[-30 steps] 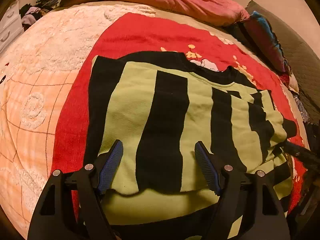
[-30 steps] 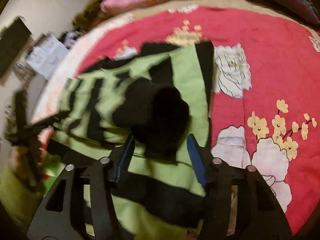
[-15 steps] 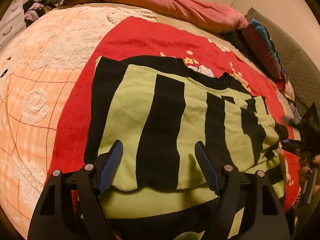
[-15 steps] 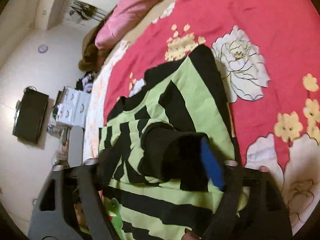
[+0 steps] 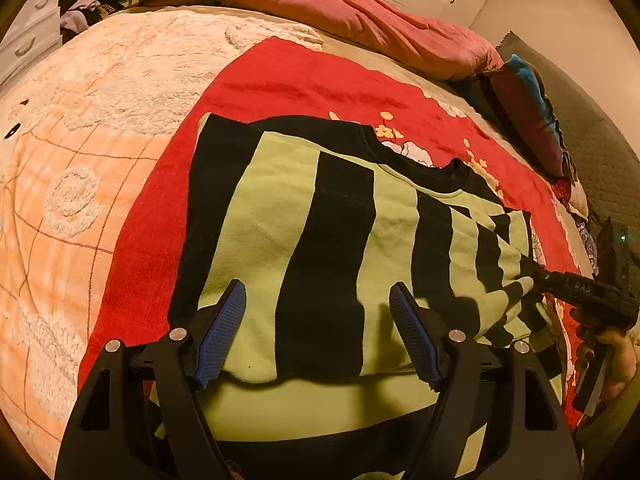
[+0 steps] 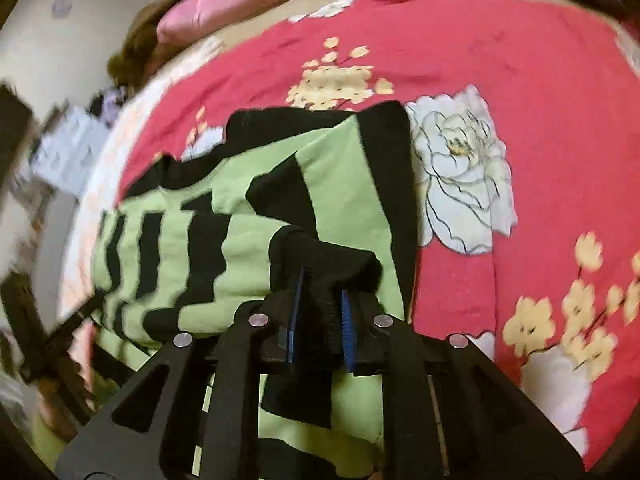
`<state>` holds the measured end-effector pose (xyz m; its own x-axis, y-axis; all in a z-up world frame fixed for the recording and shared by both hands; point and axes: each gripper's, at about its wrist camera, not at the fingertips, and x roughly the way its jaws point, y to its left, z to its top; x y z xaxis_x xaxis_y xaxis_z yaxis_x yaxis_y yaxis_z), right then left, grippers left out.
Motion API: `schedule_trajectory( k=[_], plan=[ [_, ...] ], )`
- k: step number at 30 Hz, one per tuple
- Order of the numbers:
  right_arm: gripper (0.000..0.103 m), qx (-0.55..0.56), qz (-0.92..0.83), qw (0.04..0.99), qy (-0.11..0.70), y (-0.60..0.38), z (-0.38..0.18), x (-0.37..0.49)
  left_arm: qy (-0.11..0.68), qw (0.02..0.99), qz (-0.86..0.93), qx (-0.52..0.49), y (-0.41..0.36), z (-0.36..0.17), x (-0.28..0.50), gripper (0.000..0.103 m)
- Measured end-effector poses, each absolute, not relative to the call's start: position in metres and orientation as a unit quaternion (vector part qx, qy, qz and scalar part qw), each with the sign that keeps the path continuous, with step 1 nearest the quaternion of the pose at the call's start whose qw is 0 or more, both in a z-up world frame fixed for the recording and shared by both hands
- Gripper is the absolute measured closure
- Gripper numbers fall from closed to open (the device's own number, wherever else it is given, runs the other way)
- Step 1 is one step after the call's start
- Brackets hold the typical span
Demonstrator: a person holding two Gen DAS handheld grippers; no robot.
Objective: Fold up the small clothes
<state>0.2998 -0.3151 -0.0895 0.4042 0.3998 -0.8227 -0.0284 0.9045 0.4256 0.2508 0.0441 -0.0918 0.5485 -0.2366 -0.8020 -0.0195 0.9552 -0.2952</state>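
A green and black striped sweater (image 5: 320,240) lies on a red floral blanket (image 5: 300,84) on the bed, one sleeve folded across its body. My left gripper (image 5: 318,300) is open, hovering just above the sweater's near part, holding nothing. My right gripper (image 6: 320,292) is shut on the black cuff (image 6: 320,256) of the sweater's sleeve, over the sweater's (image 6: 192,240) right side. In the left wrist view the right gripper (image 5: 532,276) shows at the sweater's right edge, held by a hand.
A pink pillow (image 5: 360,12) lies at the head of the bed. A peach fleece blanket (image 5: 80,140) covers the bed's left side. A dark cushion (image 5: 528,112) sits at the right. A white dresser (image 5: 28,36) stands far left.
My right gripper has closed on the black sleeve cuff, which it was open around before. My left gripper stays open over the sweater and has barely moved.
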Motion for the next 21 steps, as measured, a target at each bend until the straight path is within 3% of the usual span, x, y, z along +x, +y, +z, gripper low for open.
schedule_trajectory(
  k=[2,4,11,21],
  plan=[
    [0.065,0.178,0.127,0.828,0.516,-0.32,-0.082,0.288,0.467,0.871,-0.064,-0.142,0.045,-0.09,0.249,0.03],
    [0.057,0.17,0.115,0.842,0.499,-0.325,-0.069,0.279,0.455,0.873,-0.067,-0.162,0.05,-0.083,0.244,0.03],
    [0.057,0.063,0.152,0.891,0.423,-0.303,-0.023,0.24,0.427,0.888,-0.064,-0.159,0.052,-0.056,0.222,0.03],
    [0.057,-0.014,0.203,0.87,0.45,-0.226,-0.045,0.244,0.48,0.871,-0.043,-0.101,0.034,-0.078,0.231,0.03]
  ],
)
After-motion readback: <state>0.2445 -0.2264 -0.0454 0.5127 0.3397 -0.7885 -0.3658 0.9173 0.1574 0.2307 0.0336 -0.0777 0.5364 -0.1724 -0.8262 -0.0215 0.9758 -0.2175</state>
